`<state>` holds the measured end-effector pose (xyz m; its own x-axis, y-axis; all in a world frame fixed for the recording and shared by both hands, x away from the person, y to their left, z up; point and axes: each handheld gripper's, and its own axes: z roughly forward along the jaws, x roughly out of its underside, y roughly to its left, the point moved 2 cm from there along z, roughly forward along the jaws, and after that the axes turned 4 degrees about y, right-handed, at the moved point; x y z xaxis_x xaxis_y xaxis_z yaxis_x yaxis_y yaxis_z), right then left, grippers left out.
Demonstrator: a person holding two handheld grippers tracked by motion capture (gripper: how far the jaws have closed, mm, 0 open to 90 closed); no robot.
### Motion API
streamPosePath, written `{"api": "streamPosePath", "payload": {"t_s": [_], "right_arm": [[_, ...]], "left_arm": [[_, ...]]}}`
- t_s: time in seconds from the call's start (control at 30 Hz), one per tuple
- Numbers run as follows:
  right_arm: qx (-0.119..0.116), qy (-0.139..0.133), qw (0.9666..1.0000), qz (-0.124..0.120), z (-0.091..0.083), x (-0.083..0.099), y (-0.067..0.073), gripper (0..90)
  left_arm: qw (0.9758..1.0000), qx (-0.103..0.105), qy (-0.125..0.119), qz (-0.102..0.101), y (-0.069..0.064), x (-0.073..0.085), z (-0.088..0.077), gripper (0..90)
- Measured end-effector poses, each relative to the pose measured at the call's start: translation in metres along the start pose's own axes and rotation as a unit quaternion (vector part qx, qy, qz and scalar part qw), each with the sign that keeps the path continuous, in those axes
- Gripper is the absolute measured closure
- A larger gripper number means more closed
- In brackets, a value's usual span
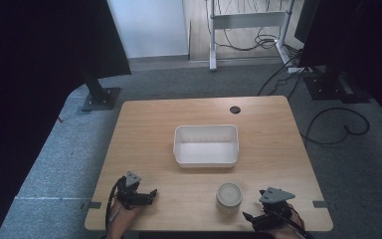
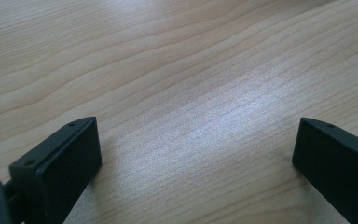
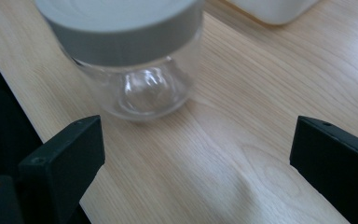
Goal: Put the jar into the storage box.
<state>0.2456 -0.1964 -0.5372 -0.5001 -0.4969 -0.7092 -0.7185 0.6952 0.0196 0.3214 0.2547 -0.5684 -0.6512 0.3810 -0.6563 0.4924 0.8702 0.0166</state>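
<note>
A small clear glass jar [image 1: 229,195] with a grey-white lid stands upright near the table's front edge, right of centre. In the right gripper view the jar [image 3: 135,60] sits just beyond the wide-apart jaws, left of their midline. My right gripper [image 1: 249,217] rests open at the front right, pointing left toward the jar without touching it. My left gripper [image 1: 154,192] lies open at the front left, pointing right, with bare wood between its jaws [image 2: 196,149]. A white rectangular bin [image 1: 206,158] stands empty in the table's middle.
The wooden table [image 1: 144,129] has a round cable hole [image 1: 235,109] at its back edge. Beyond it lie grey carpet, black stand bases and loose cables. The bin's corner [image 3: 275,9] shows past the jar.
</note>
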Motion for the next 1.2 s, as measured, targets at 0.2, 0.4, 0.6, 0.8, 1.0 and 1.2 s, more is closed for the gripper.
{"api": "streamPosePath", "payload": {"t_s": [0.2, 0.4, 0.6, 0.8, 1.0, 1.2], "right_arm": [[-0.01, -0.003, 0.9999, -0.012, 0.006, -0.008, 0.005, 2.8], [-0.019, -0.006, 0.9995, -0.023, 0.011, -0.015, 0.01, 2.9], [-0.026, -0.005, 0.9992, -0.031, 0.016, -0.021, 0.013, 2.8], [-0.03, -0.005, 0.9988, -0.037, 0.022, -0.026, 0.016, 3.0], [-0.037, -0.003, 0.9985, -0.039, 0.029, -0.031, 0.018, 3.1], [-0.042, 0.0, 0.9982, -0.044, 0.036, -0.034, 0.021, 3.5]], "left_arm": [[1.0, 0.0, 0.0, 0.0, 0.0, 0.0, 0.0, 0.9], [1.0, 0.0, 0.0, 0.0, 0.0, 0.0, 0.0, 0.9], [1.0, 0.0, 0.0, 0.0, 0.0, 0.0, 0.0, 0.9], [1.0, 0.0, 0.0, 0.0, 0.0, 0.0, 0.0, 0.9], [1.0, 0.0, 0.0, 0.0, 0.0, 0.0, 0.0, 0.8], [1.0, 0.0, 0.0, 0.0, 0.0, 0.0, 0.0, 0.9]]}}
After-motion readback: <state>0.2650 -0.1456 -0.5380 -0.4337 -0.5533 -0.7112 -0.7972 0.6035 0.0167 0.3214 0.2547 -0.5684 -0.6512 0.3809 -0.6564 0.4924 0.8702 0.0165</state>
